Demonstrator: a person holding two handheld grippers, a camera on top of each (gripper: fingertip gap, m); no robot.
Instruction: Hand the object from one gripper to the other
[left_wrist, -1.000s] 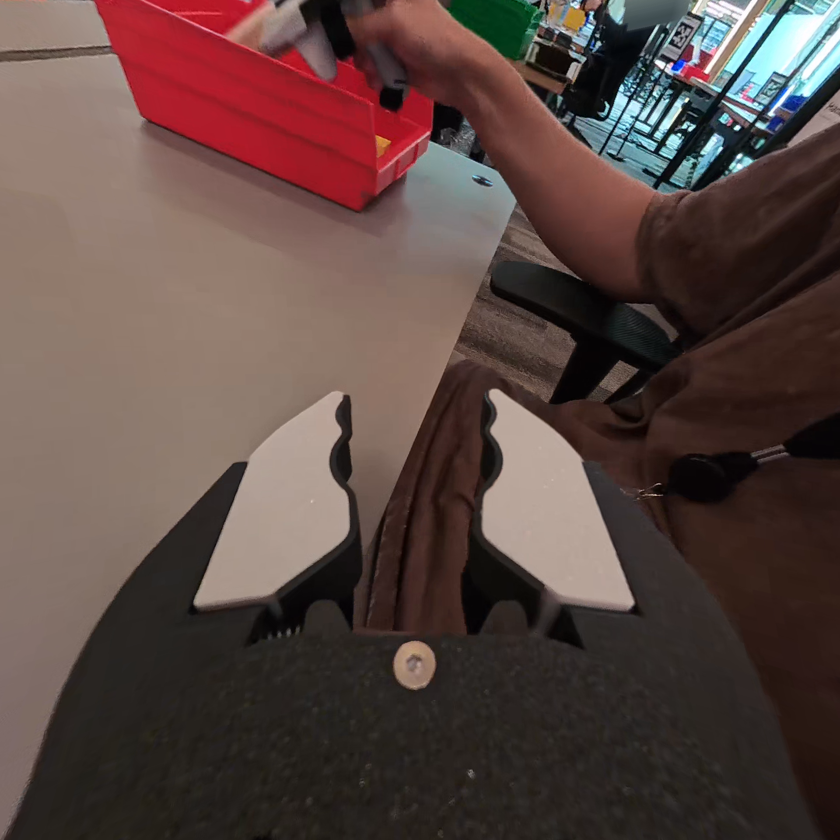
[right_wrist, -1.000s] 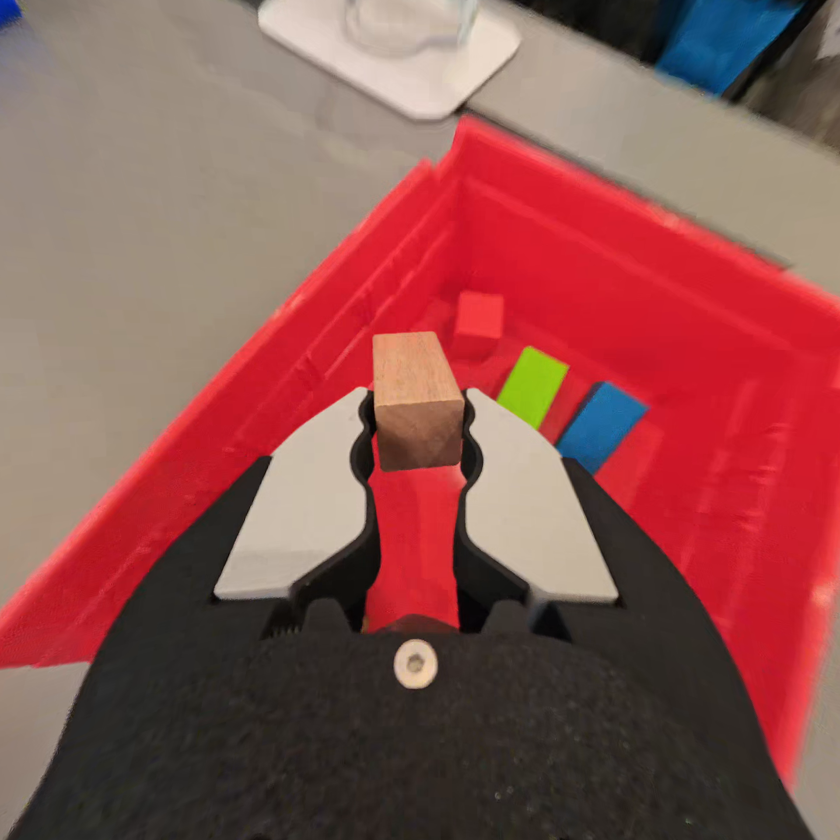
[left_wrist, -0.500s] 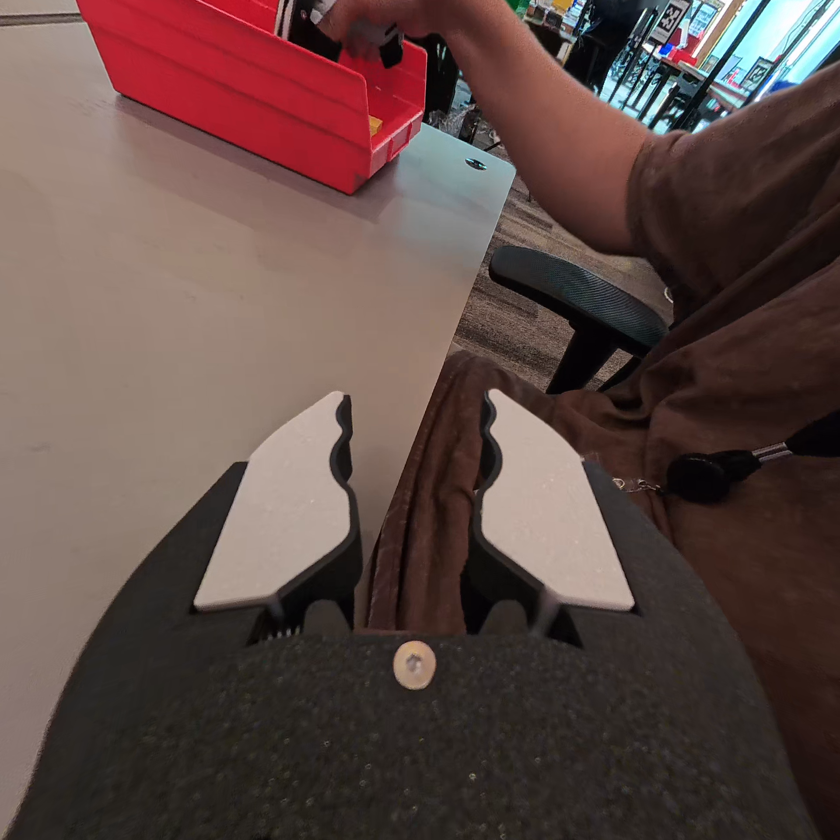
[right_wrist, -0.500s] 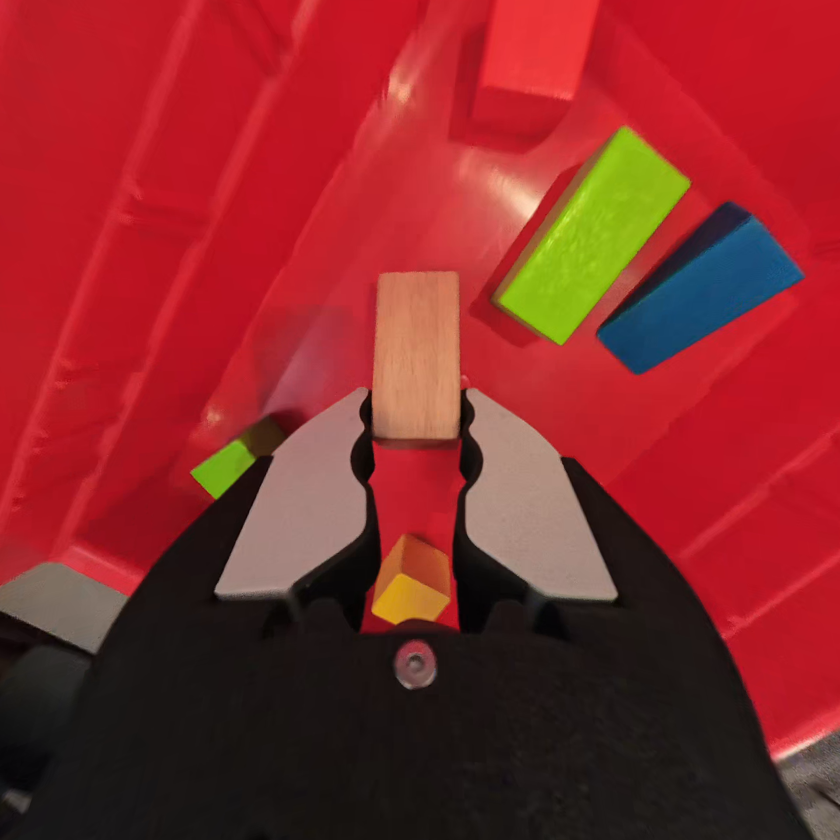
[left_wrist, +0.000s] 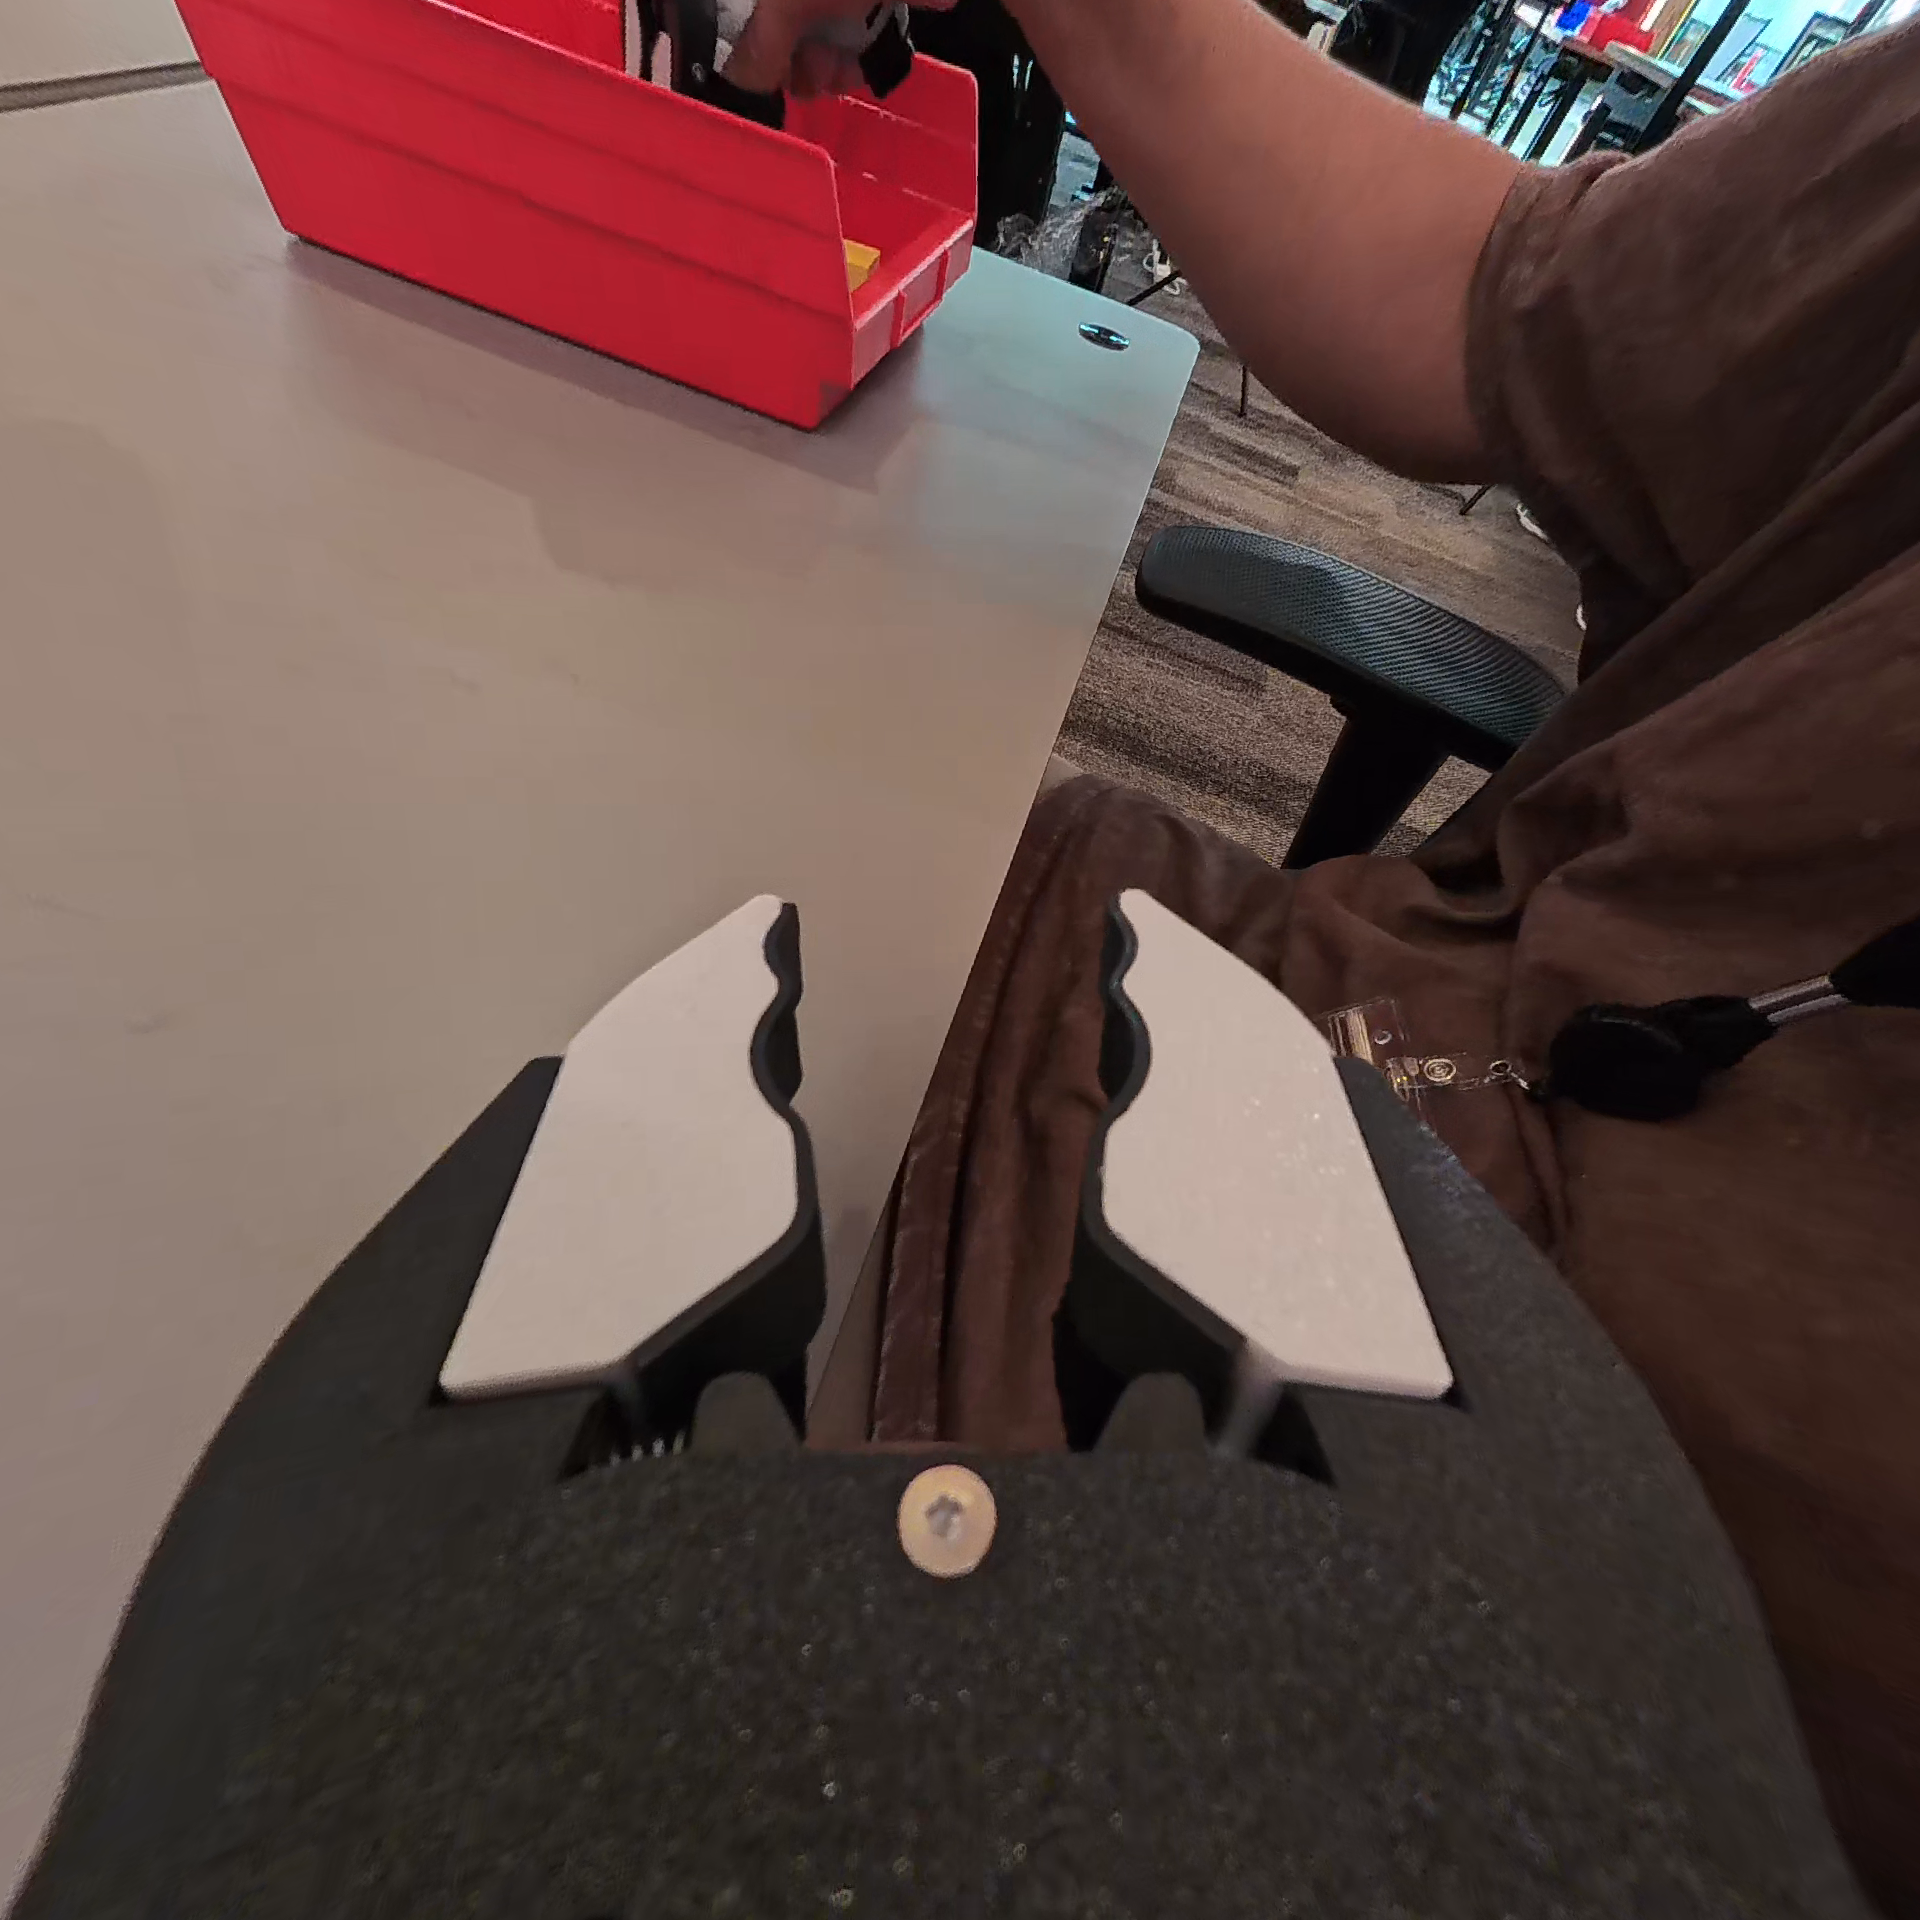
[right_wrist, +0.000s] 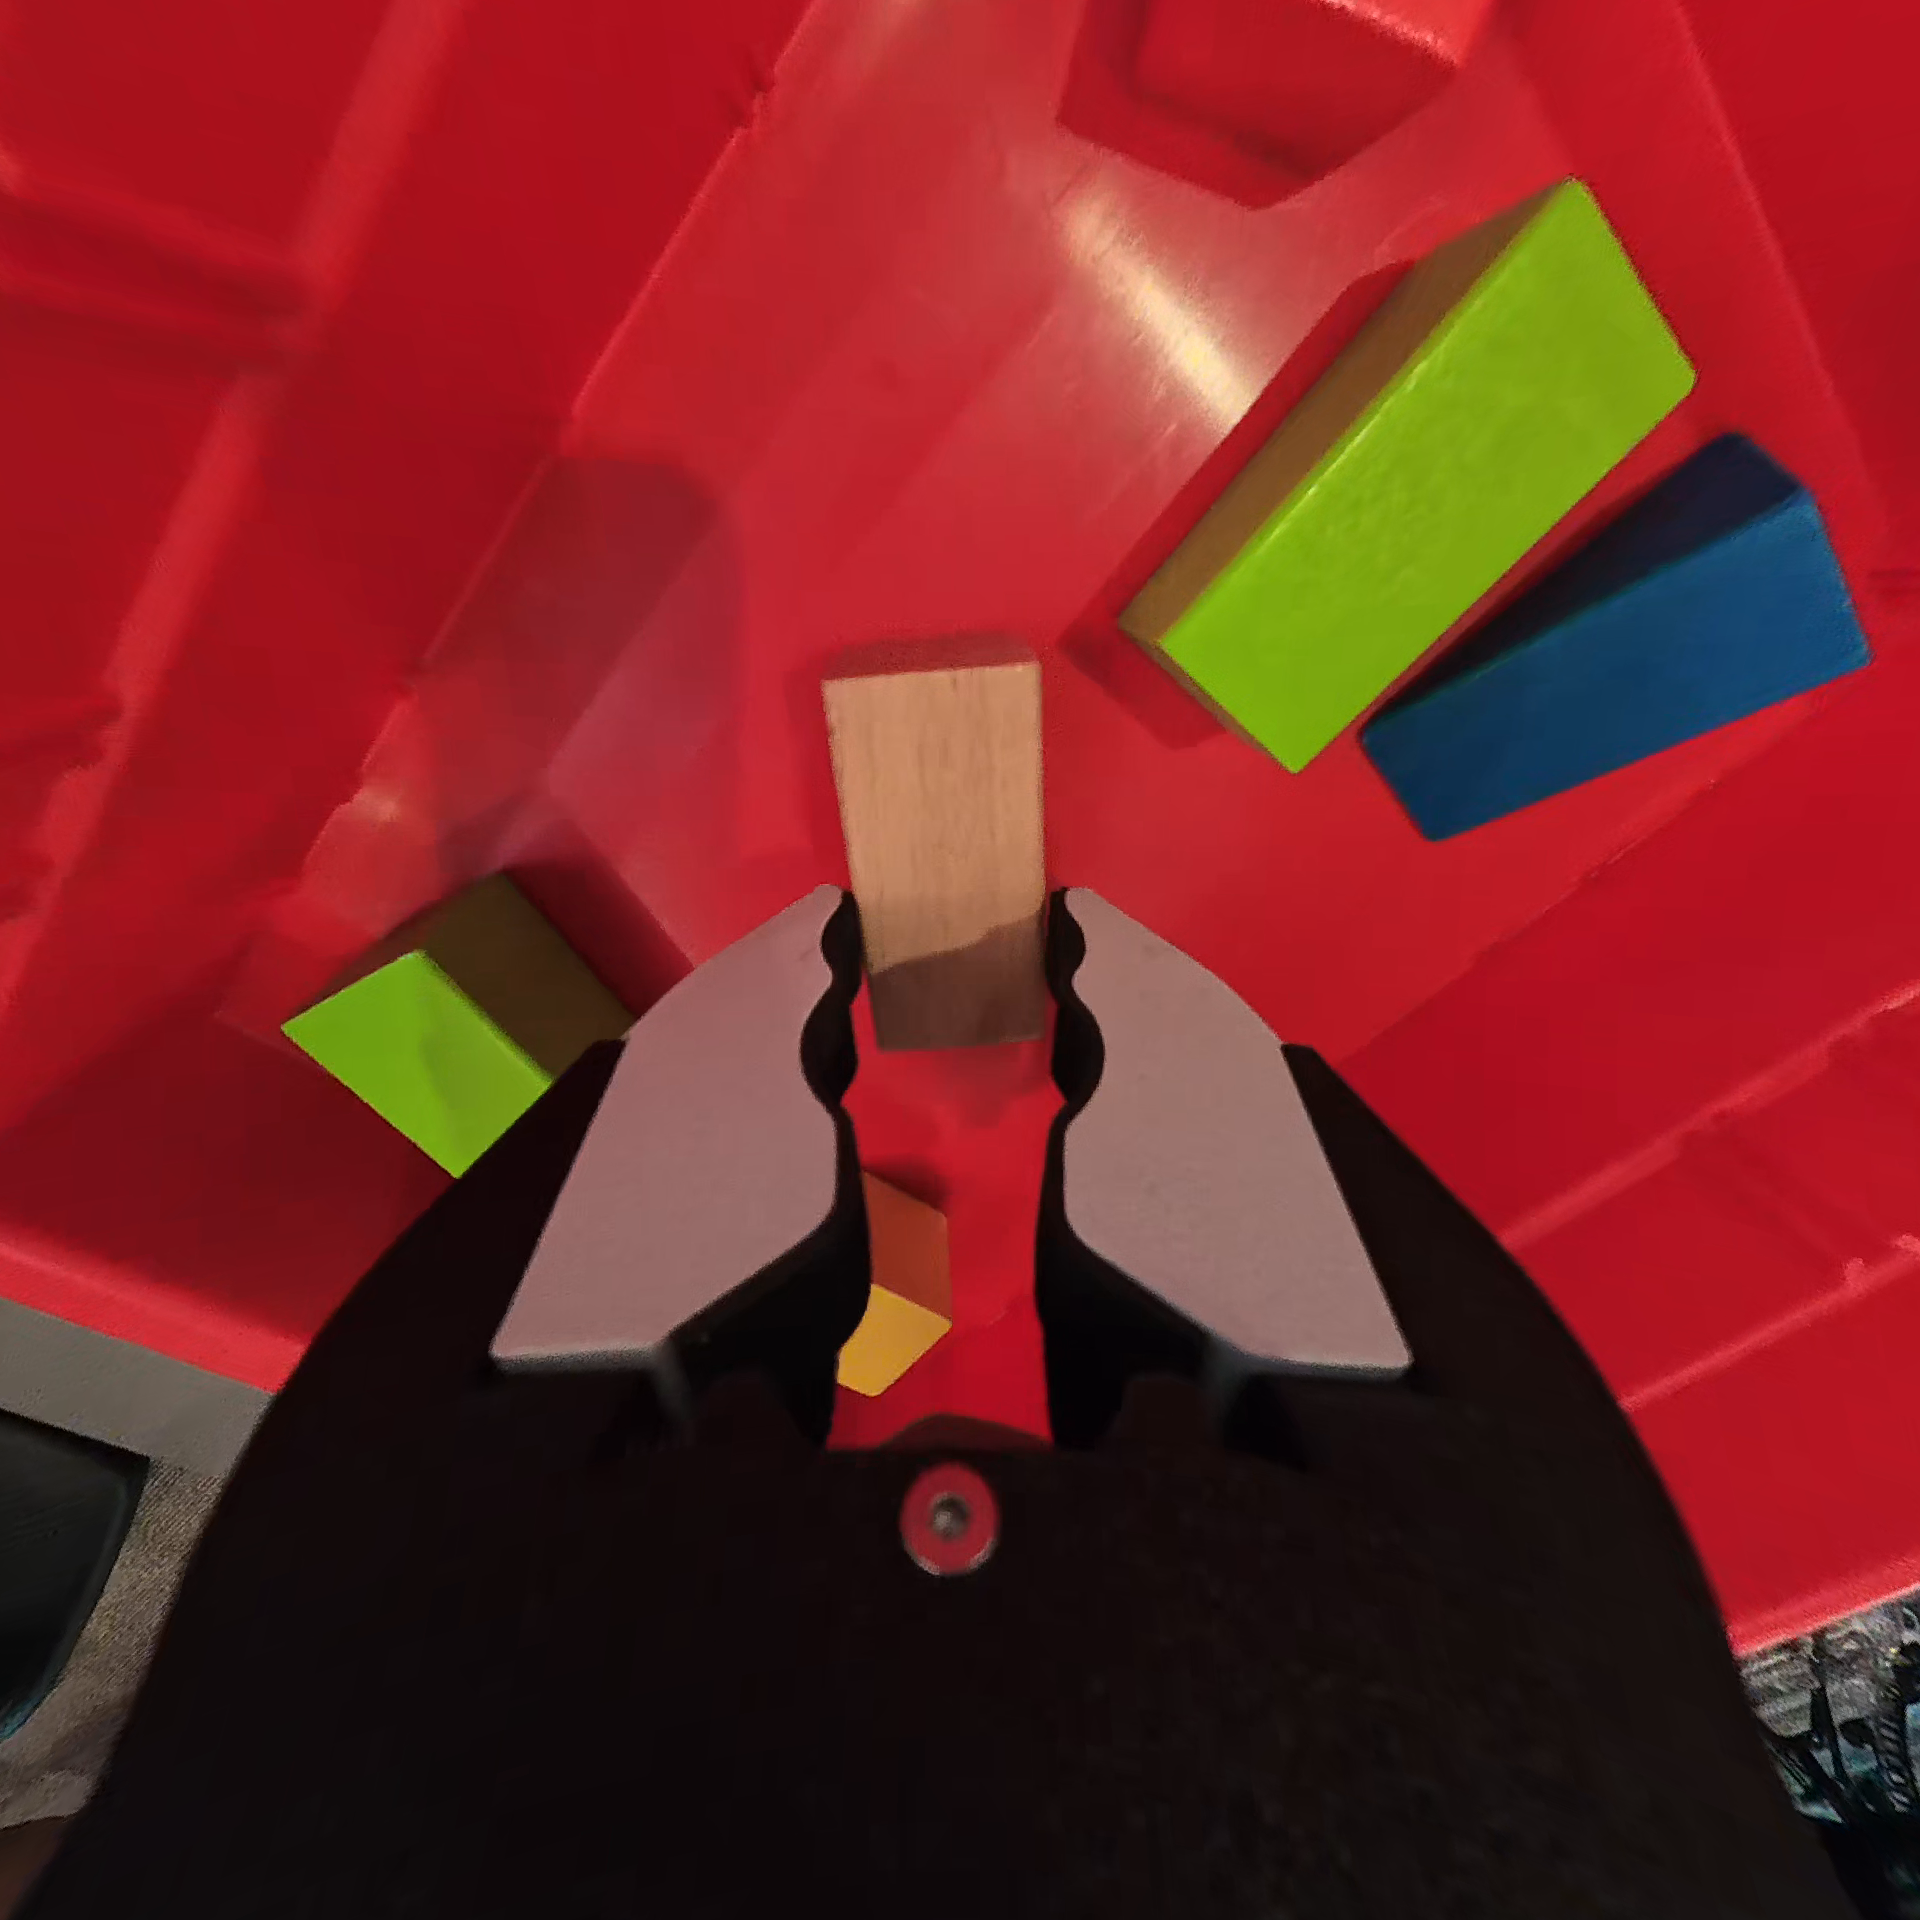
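My right gripper (right_wrist: 945, 904) is shut on a plain wooden block (right_wrist: 935, 790) and holds it by its near end. It is pointing down inside the red bin (right_wrist: 727, 416), with the block's far end close to the bin floor. My left gripper (left_wrist: 951, 914) is open and empty, low over the front edge of the grey table (left_wrist: 416, 675), against the person's brown shirt. In the left wrist view the red bin (left_wrist: 582, 208) stands at the far end of the table, with the person's hand (left_wrist: 800, 52) reaching into it.
Loose blocks lie in the bin: a long green one (right_wrist: 1423, 468), a blue one (right_wrist: 1621, 644), a small green one (right_wrist: 426, 1049), a yellow one (right_wrist: 899, 1320) and a red one (right_wrist: 1247, 94). A black chair armrest (left_wrist: 1351, 634) is right of the table.
My right gripper has gone from above the bin down into it with the wooden block still held. My left gripper has stayed open and has barely shifted.
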